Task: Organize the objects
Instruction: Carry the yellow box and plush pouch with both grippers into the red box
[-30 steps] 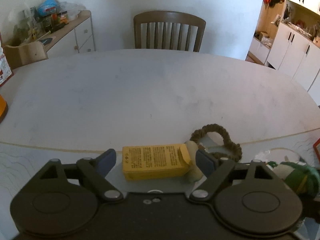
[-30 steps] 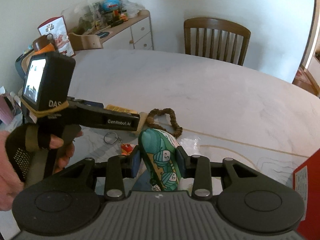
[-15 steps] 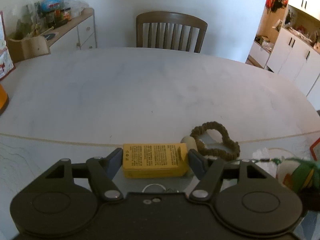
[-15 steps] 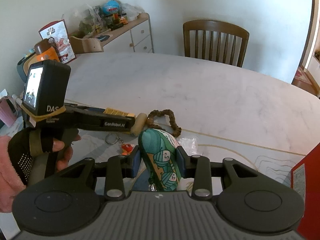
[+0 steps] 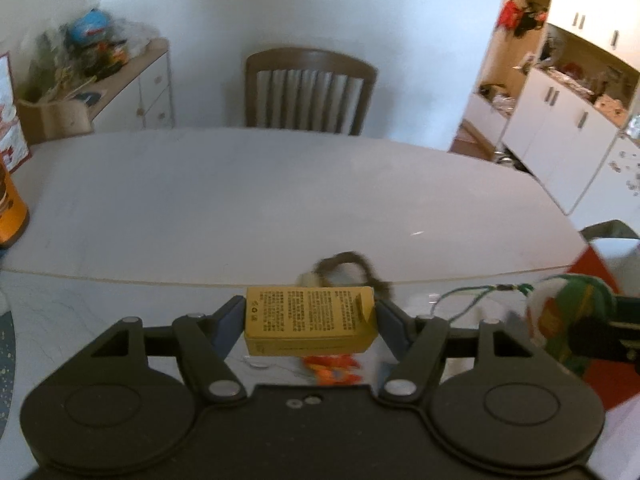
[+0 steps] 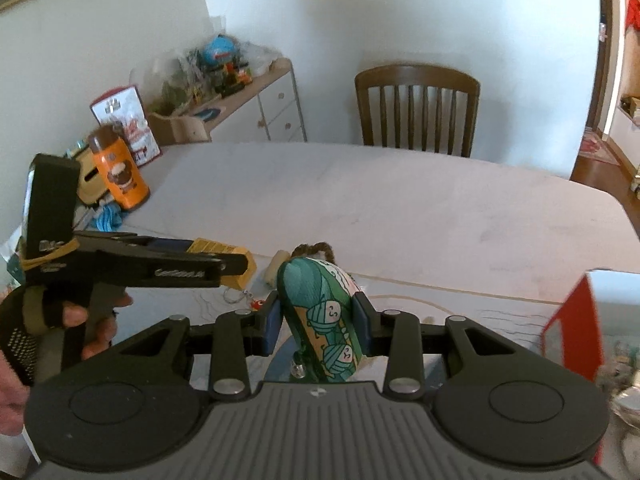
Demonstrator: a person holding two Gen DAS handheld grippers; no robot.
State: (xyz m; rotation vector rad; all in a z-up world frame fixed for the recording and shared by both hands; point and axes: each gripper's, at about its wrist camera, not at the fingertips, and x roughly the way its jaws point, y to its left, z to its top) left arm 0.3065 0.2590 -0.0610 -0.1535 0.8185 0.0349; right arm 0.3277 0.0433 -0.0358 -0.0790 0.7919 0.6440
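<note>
Two grippers are each clamped on something above the white table (image 5: pixel 280 200): the left gripper (image 5: pixel 310 318) pinches a yellow box (image 5: pixel 308 320) by its two ends, lifted clear of the tabletop. The right gripper (image 6: pixel 316 322) squeezes a green pouch (image 6: pixel 320 312) printed with yarn balls, held upright. Beyond them a brown braided loop (image 6: pixel 316 249) lies on the table, and an orange keychain (image 5: pixel 332 368) sits beneath the box.

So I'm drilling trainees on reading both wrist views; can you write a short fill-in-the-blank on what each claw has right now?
1. The left claw is shut on a ____ carton.
2. The right claw grips a green ____ printed with yarn balls.
3. Across the table stands one wooden ____.

Missing words: yellow; pouch; chair
</note>
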